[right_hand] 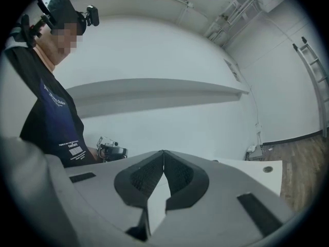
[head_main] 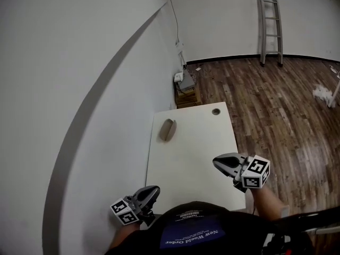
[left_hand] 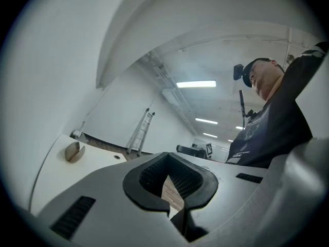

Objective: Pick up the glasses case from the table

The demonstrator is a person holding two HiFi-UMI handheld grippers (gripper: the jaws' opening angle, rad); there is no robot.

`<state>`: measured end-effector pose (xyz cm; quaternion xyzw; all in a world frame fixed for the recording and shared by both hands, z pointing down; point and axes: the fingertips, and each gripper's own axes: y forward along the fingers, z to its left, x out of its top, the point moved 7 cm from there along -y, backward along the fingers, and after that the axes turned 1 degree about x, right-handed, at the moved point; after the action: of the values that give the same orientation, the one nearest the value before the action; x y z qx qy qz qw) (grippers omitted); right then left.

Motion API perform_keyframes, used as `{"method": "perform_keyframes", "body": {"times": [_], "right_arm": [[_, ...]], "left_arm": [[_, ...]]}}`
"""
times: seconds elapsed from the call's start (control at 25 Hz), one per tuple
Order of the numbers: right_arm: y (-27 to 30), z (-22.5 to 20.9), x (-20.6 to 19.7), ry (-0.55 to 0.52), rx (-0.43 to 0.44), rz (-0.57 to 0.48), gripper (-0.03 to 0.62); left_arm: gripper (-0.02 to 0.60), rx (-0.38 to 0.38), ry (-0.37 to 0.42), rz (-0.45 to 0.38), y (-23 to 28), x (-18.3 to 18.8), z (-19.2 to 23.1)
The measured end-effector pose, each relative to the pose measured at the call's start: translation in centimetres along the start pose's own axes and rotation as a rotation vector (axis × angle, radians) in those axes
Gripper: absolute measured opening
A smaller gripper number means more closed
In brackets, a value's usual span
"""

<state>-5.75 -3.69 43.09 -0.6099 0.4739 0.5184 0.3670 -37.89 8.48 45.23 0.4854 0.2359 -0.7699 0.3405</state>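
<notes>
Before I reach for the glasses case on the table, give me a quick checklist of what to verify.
1. Glasses case in sight, lying on the table, far left part: ok.
2. Left claw empty: ok.
3. Right claw empty: ok.
4. A claw open for the grasp: not ok, both are shut.
5. A claw at the case: not ok, both are at the table's near end, apart from it.
6. Case latched shut: cannot tell.
</notes>
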Motion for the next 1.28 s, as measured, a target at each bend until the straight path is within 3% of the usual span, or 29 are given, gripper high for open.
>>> {"method": "perform_keyframes", "body": {"times": [0.24,0.52,0.84,1.0,1.28], "right_arm": [[-2.2,-4.6,-0.6,0.017,0.024,-0.008,0.003],[-3.1,-8.0,-1.1,0.049,-0.022,-0.006,0.003],[0.2,-9.7,-2.2,0.082,-0.139,0.005,0.003],[3.6,-12.1,-3.2,0.11,-0.172,0.036,0.003],[6.9,-15.4,-4.4,0.105,-0.141,0.034,0.003]], "left_arm": [[0.003,-0.019,0.019,0.026,7.4,1.3,0.9],[0.003,-0.031,0.005,0.055,10.9,2.4,4.2],[0.003,-0.167,-0.025,0.113,14.7,2.4,11.4],[0.003,-0.2,-0.046,0.124,16.3,2.9,16.5],[0.017,-0.132,-0.036,0.121,16.1,2.4,21.1]]}}
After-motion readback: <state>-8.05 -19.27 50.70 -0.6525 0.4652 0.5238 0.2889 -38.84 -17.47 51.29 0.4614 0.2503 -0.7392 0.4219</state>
